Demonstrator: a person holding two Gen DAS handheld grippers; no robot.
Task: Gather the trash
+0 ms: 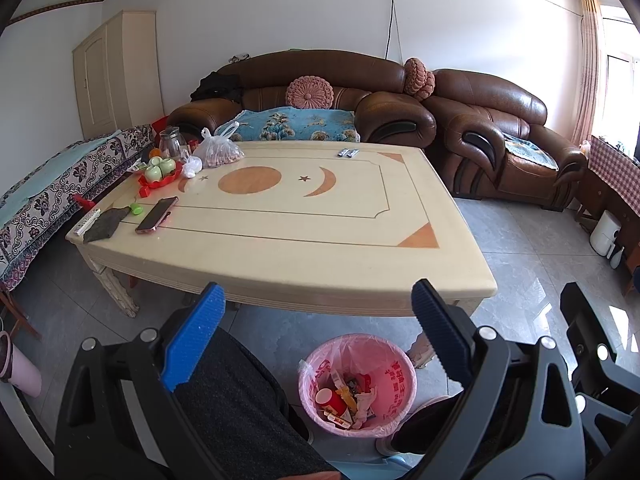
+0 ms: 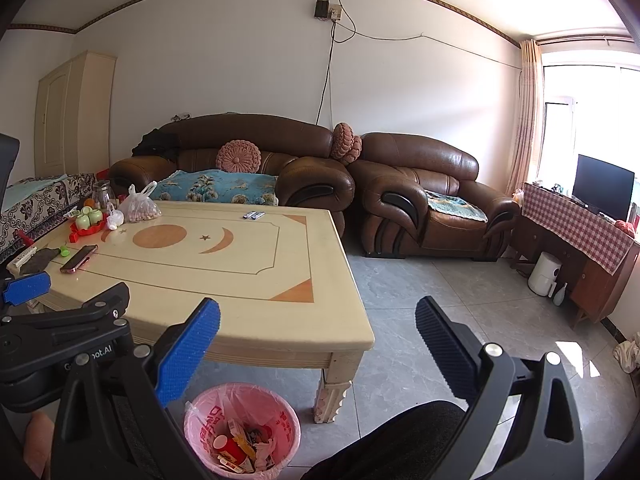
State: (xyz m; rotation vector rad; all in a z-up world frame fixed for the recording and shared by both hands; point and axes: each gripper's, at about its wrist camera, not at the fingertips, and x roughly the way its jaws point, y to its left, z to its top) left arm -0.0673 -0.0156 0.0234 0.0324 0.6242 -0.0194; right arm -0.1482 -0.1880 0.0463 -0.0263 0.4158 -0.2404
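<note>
- Pink-lined trash bin (image 1: pixel 357 384) stands on the floor just in front of the coffee table (image 1: pixel 280 240), below both grippers; it already holds a red cup (image 1: pixel 331 398), crumpled paper and wrappers.
- Left gripper (image 1: pixel 320 336): jaws spread wide, nothing between them, held above the bin.
- Right gripper (image 2: pixel 320 340): jaws likewise apart and empty, held over the table's near corner and the floor.
- Remaining candidate trash, as judged from the tabletop: two small dark wrappers (image 1: pixel 348 153) near the far edge, side by side and close to the sofa (image 1: pixel 312 92).
- Items judged not to be trash (do not collect): phone (image 1: pixel 156 215), remote control (image 1: pixel 87 222), red tray (image 1: pixel 160 178) with green cups, and plastic bag (image 1: pixel 218 151) of nuts.
- Risk 1: the wrappers are thin and lie flat. A steep approach could let the pads slide over them and push them off the far edge toward the sofa.
- Risk 2: the reach spans the whole table; a low pass could strike the near edge.
- Risk 3: a release made too high or off-centre could drop a light wrapper beside the bin.
- Risk 4: the bin is light and lined with loose film; a descending finger could snag the liner or tip the bin.
</note>
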